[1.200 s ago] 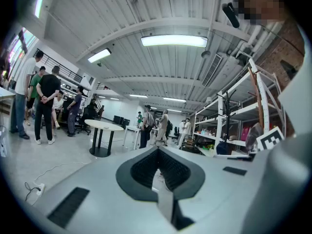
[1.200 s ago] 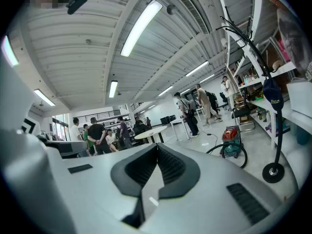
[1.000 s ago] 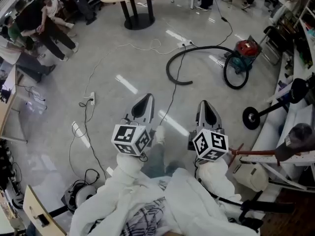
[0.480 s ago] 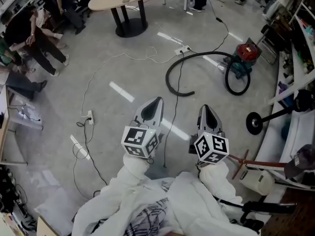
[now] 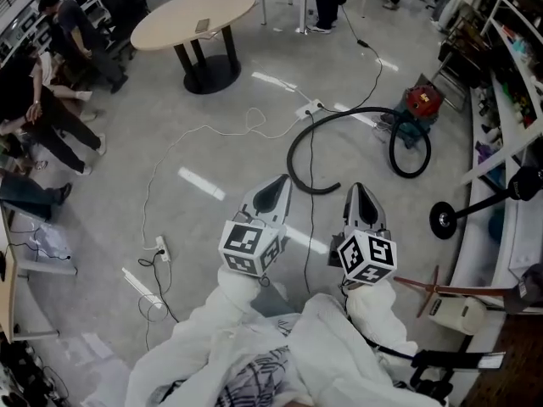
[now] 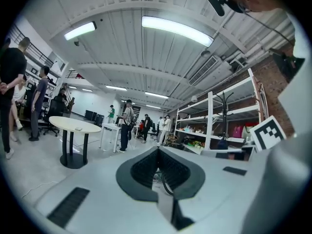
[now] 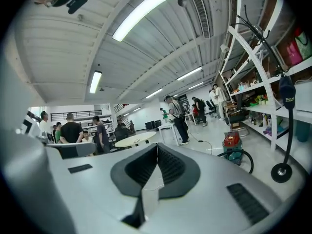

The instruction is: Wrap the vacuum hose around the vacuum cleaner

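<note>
In the head view a red and teal vacuum cleaner stands on the grey floor at the upper right. Its black hose makes a small loop beside the body, then sweeps left in a wide arc. The free end lies just ahead of my grippers. My left gripper and right gripper point level toward it, side by side, both shut and empty, touching nothing. The right gripper view shows its shut jaws and, ahead on the right, the vacuum cleaner. The left gripper is shut too.
An oval table stands at the upper left, with people seated and standing beside it. Thin cables and a power strip trail over the floor at the left. On the right are shelving, a black stand base and a white canister.
Both grippers have travelled forward across the floor together. The hose's free end and the vacuum cleaner now lie much closer to them. Both stay shut and empty.
</note>
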